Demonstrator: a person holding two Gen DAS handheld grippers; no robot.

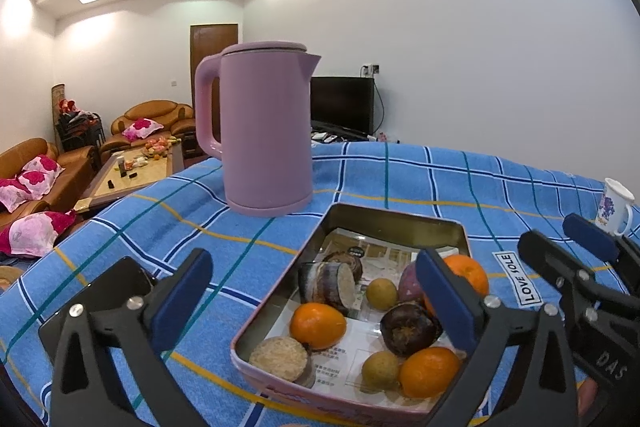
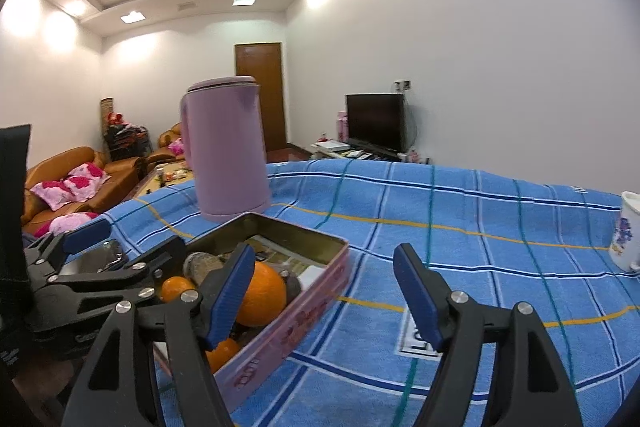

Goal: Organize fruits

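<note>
Two grippers are in view, both with jaws spread wide and nothing between them. The left gripper (image 1: 312, 301) hangs over the near left part of the tin tray (image 1: 400, 217); its right finger stands above the tray's contents, its left finger above the cloth. The right gripper (image 2: 324, 297) sits just beside the tray's right wall (image 2: 288, 331), its left finger over the tray's edge, its right finger over bare cloth.

All fruit seen lies inside the tray, on printed paper. Noted in the left wrist view: an orange (image 1: 318, 325) at 9 o'clock of the tray's centre, a second orange (image 1: 430, 371) at 5 o'clock, a third orange (image 1: 470, 273) at 2 o'clock, partly hidden by the finger. A dark round fruit (image 1: 408, 329) rests near centre. Two small yellow-green fruits (image 1: 382, 293) (image 1: 380, 369) lie at 12 and 6 o'clock. Two cut brown stalk pieces (image 1: 332, 285) (image 1: 282, 357) lie on the left side.

The tray rests on a bench covered by a blue checked cloth (image 1: 440, 179). A pink kettle (image 1: 264, 131) stands upright at 11 o'clock of the tray, near it. A white floral mug (image 1: 616, 205) stands well apart at 3 o'clock.
</note>
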